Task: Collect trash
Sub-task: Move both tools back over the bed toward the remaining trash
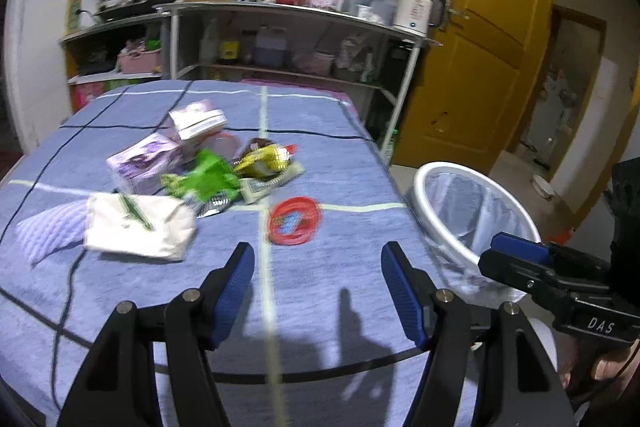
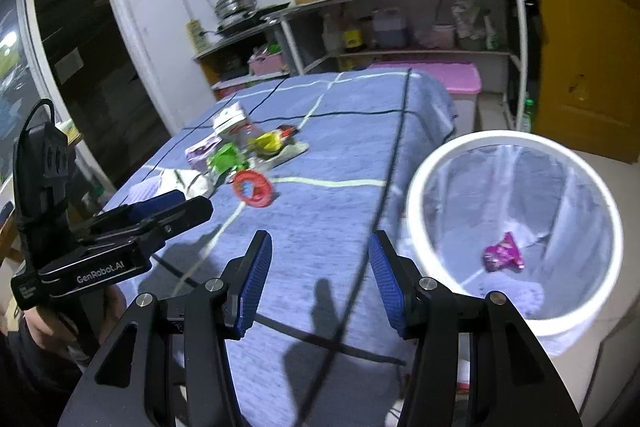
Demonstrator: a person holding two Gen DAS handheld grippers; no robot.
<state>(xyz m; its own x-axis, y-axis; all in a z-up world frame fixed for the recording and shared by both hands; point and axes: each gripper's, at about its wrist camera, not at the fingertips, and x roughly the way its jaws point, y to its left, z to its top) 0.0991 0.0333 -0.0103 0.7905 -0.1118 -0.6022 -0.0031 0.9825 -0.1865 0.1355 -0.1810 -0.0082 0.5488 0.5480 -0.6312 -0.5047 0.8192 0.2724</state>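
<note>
A heap of trash lies mid-table on the blue checked cloth [image 1: 340,155]: a red ring-shaped wrapper [image 1: 295,221] [image 2: 253,189], a green wrapper [image 1: 204,179] [image 2: 225,159], a yellow packet [image 1: 264,161] [image 2: 270,141], purple cartons [image 1: 146,161] and a white tissue pack [image 1: 138,227]. My left gripper [image 1: 317,251] [image 2: 188,203] hovers just short of the red ring, open and holding nothing. My right gripper [image 2: 320,239] [image 1: 504,247] is open and bare over the table's right edge. Beside it, the white bin [image 2: 416,187] [image 1: 424,203] holds a purple wrapper [image 2: 503,254].
Metal shelves [image 1: 280,11] with bottles and a white kettle [image 1: 416,7] stand behind the table. A yellow door [image 1: 480,47] is at the right. A pink box [image 2: 440,77] sits on the floor past the table. A person's hand [image 2: 44,323] grips the left tool.
</note>
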